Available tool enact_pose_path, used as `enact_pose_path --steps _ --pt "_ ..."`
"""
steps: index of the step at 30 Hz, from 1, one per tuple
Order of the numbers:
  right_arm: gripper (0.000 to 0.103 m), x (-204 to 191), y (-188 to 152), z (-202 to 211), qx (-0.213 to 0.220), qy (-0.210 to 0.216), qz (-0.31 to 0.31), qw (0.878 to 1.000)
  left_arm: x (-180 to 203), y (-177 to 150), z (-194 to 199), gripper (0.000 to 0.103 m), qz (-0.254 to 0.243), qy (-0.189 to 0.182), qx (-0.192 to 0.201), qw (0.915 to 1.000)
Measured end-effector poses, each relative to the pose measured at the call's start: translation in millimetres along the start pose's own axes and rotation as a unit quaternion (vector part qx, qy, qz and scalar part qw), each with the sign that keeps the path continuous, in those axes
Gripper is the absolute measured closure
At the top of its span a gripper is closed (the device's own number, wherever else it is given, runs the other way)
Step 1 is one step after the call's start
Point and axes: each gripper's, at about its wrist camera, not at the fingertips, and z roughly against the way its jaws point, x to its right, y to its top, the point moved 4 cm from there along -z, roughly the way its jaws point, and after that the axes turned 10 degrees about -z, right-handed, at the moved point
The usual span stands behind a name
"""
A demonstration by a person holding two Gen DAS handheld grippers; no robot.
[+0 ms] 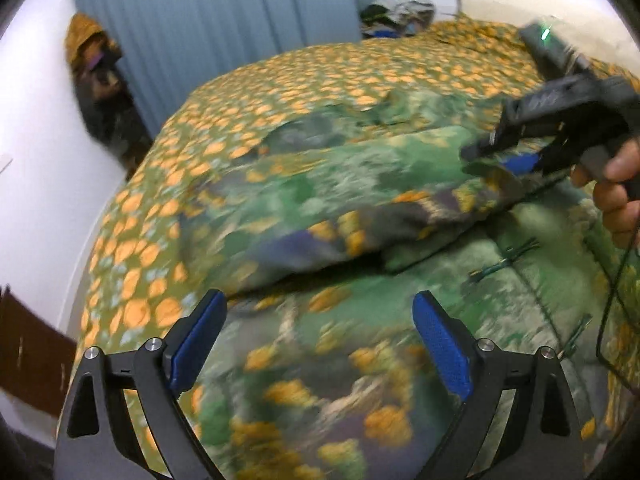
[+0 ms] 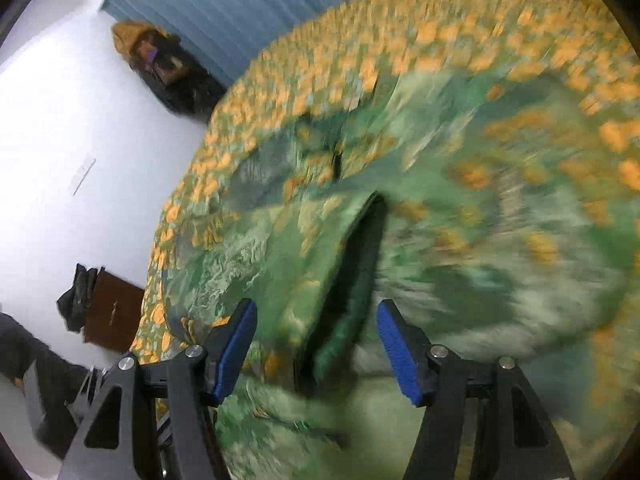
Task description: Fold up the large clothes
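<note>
A large green garment with orange and purple flower print (image 1: 320,208) lies on the bed, with a thick fold lifted across its middle. My left gripper (image 1: 320,340) is open and empty just above the near part of the garment. My right gripper (image 1: 496,160) shows at the right of the left wrist view, held by a hand, its blue pads (image 1: 520,162) at the raised fold's edge. In the right wrist view the right gripper (image 2: 316,344) has its jaws apart around a dark fold edge of the garment (image 2: 352,280). The view is blurred.
The bed is covered by a green sheet with orange flowers (image 1: 300,72). Blue curtains (image 1: 220,20) hang behind it. A pile of clothes (image 1: 396,12) sits at the far corner. Dark clothes (image 1: 100,80) hang on the white wall at the left. A brown board (image 2: 112,312) stands low left.
</note>
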Motion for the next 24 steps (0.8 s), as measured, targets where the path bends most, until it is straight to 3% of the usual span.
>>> enact_pose_path --steps 1,4,7,9,11,12,13,14,16,18,20,24 --pt "0.079 -1 1 -6 -0.006 -0.017 0.006 1.000 -7 -6 1 0.008 0.007 0.003 -0.005 1.0000" --pt "0.085 -25 13 10 0.031 -0.023 0.053 0.998 -26 -12 -3 0.008 0.030 0.006 -0.014 0.9994" --pt "0.085 -41 39 41 0.103 -0.033 0.085 0.990 -43 -16 -6 0.008 0.067 -0.011 -0.019 0.9975" --pt "0.085 -39 53 41 0.125 -0.065 0.102 0.985 -50 -10 -12 0.008 0.093 -0.027 -0.021 0.9950" --pt "0.079 -29 58 21 0.107 -0.100 0.111 0.983 -55 -4 -18 0.008 0.108 -0.038 -0.024 0.9931" --pt "0.072 -21 56 7 0.089 -0.121 0.110 0.983 -57 0 -21 0.008 0.115 -0.047 -0.027 0.9919" --pt "0.058 -12 51 -6 0.068 -0.144 0.107 0.981 -60 5 -24 0.008 0.123 -0.056 -0.031 0.9903" --pt "0.054 -5 44 -13 0.055 -0.152 0.106 0.981 -65 10 -26 0.008 0.131 -0.064 -0.033 0.9887" --pt "0.054 -5 36 -5 0.074 -0.149 0.119 0.979 -74 21 -29 0.008 0.142 -0.078 -0.029 0.9864" --pt "0.054 -19 29 20 0.138 -0.166 0.156 0.964 -80 33 -33 0.008 0.143 -0.083 -0.025 0.9860" --pt "0.054 -38 26 33 0.163 -0.144 0.196 0.956 -80 46 -46 0.008 0.133 -0.091 -0.025 0.9867" --pt "0.054 -64 23 9 0.113 -0.096 0.246 0.958 -70 60 -101 0.015 0.115 -0.107 -0.065 0.9854"
